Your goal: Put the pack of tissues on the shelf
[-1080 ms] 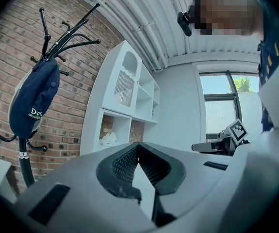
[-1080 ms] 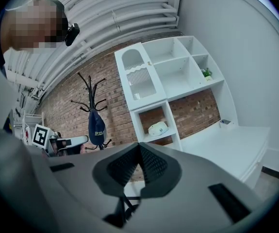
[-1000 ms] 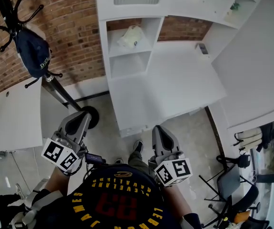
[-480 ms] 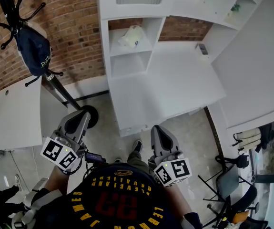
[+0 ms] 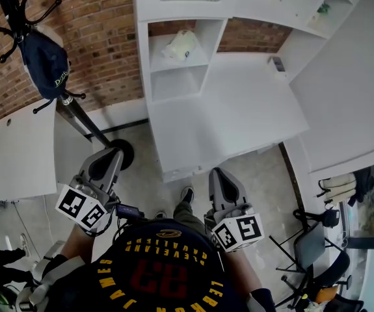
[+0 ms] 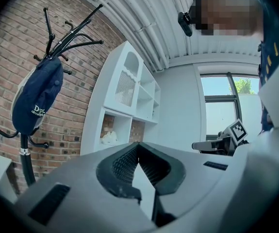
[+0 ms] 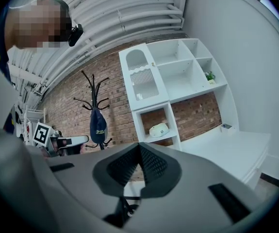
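The pack of tissues (image 5: 181,45) is a pale, crumpled packet lying in the upper open cubby of the white shelf unit (image 5: 176,82). It also shows small and far off as the pack of tissues (image 6: 109,137) in the left gripper view and the pack of tissues (image 7: 158,129) in the right gripper view. My left gripper (image 5: 102,166) and right gripper (image 5: 220,184) are held low, close to the person's body and well short of the shelf. The left gripper (image 6: 138,147) and the right gripper (image 7: 139,148) both have their jaws together with nothing between them.
A white desk (image 5: 239,112) runs to the right of the shelf unit, with a small dark object (image 5: 276,64) at its back. A black coat stand with a navy cap (image 5: 44,61) rises on the left by the brick wall. A chair (image 5: 317,240) stands at lower right.
The head view has drifted slightly. Both grippers stay shut and near the body, and the tissue pack has not moved.
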Tool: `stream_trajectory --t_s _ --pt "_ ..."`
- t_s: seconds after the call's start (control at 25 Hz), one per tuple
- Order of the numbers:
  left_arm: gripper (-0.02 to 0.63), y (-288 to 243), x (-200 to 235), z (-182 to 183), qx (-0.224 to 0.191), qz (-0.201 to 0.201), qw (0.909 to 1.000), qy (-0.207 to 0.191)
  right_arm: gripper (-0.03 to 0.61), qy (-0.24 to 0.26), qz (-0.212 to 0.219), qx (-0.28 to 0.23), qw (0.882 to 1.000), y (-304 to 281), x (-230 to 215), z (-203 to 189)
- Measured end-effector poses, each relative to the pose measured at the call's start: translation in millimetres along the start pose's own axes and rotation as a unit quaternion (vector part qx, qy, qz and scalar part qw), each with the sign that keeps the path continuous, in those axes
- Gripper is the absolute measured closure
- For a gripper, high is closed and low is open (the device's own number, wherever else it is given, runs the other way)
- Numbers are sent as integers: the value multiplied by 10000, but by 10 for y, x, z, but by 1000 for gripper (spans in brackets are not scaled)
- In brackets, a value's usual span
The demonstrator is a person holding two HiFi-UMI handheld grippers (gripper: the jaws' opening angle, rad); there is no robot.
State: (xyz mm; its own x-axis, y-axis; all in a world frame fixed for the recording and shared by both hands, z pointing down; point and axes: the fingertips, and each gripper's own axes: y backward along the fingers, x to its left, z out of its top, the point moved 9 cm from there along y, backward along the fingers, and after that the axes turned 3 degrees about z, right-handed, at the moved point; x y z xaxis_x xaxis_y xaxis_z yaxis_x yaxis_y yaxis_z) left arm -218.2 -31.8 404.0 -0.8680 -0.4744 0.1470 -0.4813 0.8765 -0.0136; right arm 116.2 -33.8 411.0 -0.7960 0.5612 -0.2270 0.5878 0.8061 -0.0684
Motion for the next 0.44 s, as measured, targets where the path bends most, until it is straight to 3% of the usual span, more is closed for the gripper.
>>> stream_trajectory --t_s 0.44 --pt "611 -202 66 102 -298 -135 9992 -227 571 209 -115 -314 9992 -68 -107 87"
